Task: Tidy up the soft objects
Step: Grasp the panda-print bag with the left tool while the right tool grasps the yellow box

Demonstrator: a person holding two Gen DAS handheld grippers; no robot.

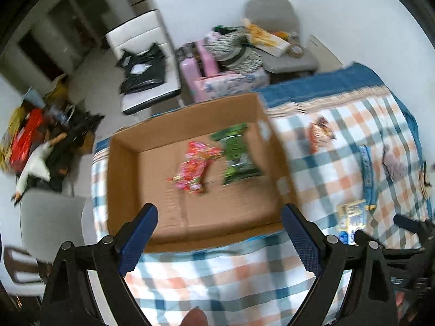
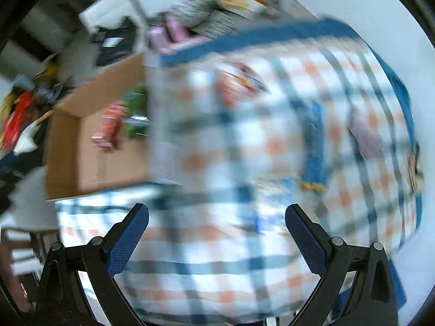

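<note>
Brown cardboard makes the box [image 1: 127, 179], and a crinkly pink packet [image 1: 194, 167] and a shiny green packet [image 1: 236, 154] lie flat inside it on the checked cloth [image 1: 326, 146]. Both the left gripper [image 1: 218, 233] and the right gripper [image 2: 217, 231] are wide apart and hold nothing. To do the next bit well, I think the right one should go slowly to a soft packet [image 1: 322, 133] on the cloth and pinch its edge gently, so it does not squash
</note>
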